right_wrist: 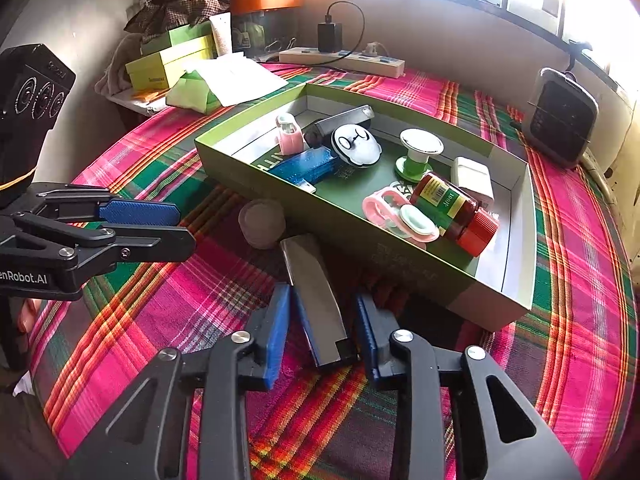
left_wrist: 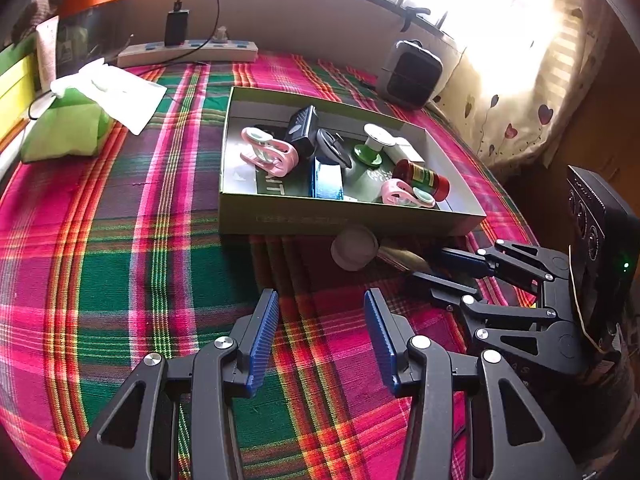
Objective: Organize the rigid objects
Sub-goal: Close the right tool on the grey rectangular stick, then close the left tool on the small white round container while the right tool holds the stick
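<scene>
The right gripper (right_wrist: 322,330) hangs low over the plaid cloth (right_wrist: 192,300) with a flat grey bar (right_wrist: 314,300), dark at its near end, lying between its 2 blue pads. The left pad (right_wrist: 276,336) sits just beside the bar's left edge; on the right a narrow gap shows between the bar and the other pad, so the jaws straddle the bar without pressing on it, and it lies flat on the cloth. The bar runs away from the claw toward the green box (right_wrist: 360,248), its far end close to the box's near wall and just beside a pale round lump (right_wrist: 262,222) that rests against that wall.

The left gripper (left_wrist: 322,340) is released, its 2 blue pads well apart with only cloth between them, holding nothing. From its view the round lump (left_wrist: 354,248) lies ahead of the jaws against the box (left_wrist: 280,220), and the right gripper (left_wrist: 452,276) reaches in from the right near the lump.

Inside the box lie a red jar (right_wrist: 456,212) on its side, 2 pink clips (right_wrist: 396,214), a green spool (right_wrist: 418,156), a blue case (right_wrist: 306,166), a white block (right_wrist: 474,178) and a round black-and-white piece (right_wrist: 356,146).
</scene>
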